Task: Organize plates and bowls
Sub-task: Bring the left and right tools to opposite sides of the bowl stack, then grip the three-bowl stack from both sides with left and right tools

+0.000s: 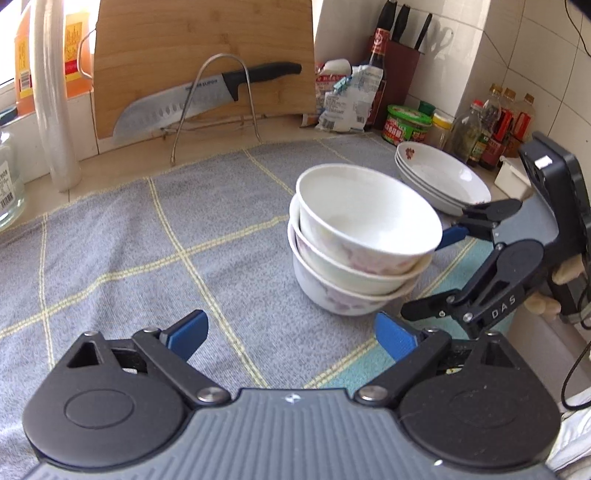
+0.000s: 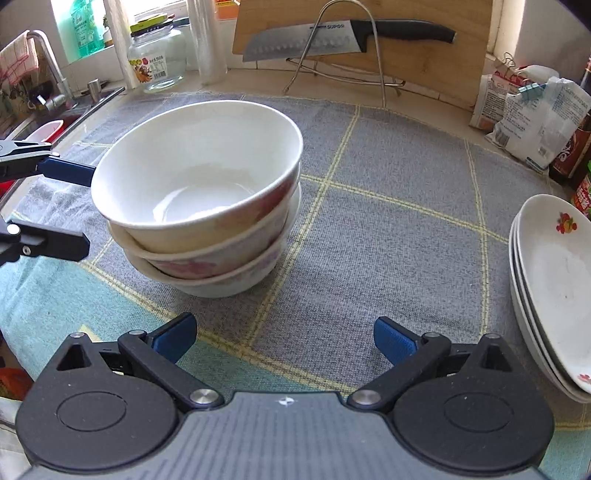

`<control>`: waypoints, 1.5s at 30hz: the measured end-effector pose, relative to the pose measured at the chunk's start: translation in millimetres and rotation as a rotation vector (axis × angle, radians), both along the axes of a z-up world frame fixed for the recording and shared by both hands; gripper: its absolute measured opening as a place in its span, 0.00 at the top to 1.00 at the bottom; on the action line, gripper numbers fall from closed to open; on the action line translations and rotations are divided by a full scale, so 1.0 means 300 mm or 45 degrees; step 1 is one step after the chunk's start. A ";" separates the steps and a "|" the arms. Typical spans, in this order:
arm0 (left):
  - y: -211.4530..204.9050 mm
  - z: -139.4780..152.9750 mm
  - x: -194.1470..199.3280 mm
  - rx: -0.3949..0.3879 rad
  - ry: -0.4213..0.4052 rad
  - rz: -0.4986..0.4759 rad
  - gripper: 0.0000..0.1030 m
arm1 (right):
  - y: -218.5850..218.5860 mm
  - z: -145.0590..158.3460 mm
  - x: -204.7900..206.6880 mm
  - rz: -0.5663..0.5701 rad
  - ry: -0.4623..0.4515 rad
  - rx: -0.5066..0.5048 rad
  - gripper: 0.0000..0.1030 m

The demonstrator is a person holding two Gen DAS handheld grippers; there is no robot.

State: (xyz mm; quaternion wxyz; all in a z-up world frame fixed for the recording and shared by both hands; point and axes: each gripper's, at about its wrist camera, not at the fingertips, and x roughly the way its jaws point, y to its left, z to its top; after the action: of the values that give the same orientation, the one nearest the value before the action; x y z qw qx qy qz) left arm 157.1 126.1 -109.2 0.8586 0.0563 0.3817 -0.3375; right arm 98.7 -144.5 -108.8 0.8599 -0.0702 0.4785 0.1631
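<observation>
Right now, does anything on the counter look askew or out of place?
Yes: the top bowl of the bowl stack sits tilted, its rim leaning to one side rather than nested level. The plates are stacked neatly nearby. Nothing looks spilled or broken.

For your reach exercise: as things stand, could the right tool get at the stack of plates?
Probably yes: the right tool is open and empty, and the plates sit uncovered on the cloth with nothing between.

White tiled walls (image 1: 517, 55) meet a counter (image 1: 122, 155) under a grey checked cloth (image 2: 388, 221), daylit from a window (image 2: 74, 22)
</observation>
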 end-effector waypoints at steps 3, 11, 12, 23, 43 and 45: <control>-0.047 -0.052 0.001 0.054 -0.003 -0.017 0.06 | 0.017 -0.023 0.007 0.066 0.006 -0.068 0.00; -0.165 -0.103 -0.001 0.198 -0.077 -0.096 0.03 | -0.003 -0.019 0.004 0.161 -0.007 -0.070 0.00; -0.171 -0.103 0.003 0.201 -0.065 -0.099 0.01 | -0.007 -0.021 0.002 0.174 -0.013 -0.069 0.00; -0.177 -0.109 0.016 0.174 -0.124 -0.177 0.00 | -0.045 -0.031 -0.031 0.244 -0.096 -0.034 0.00; -0.167 -0.102 0.127 0.115 -0.164 -0.519 0.02 | -0.015 -0.025 0.052 0.397 -0.052 -0.027 0.00; -0.158 -0.100 0.132 0.106 -0.176 -0.546 0.03 | -0.012 -0.022 0.064 0.455 -0.060 -0.013 0.00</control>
State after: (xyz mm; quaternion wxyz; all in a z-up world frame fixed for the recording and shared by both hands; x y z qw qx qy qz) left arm 196.5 78.7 -139.2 0.7882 0.1945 0.3149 -0.4916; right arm 117.9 -148.0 -115.3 0.8280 -0.1623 0.4389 0.3091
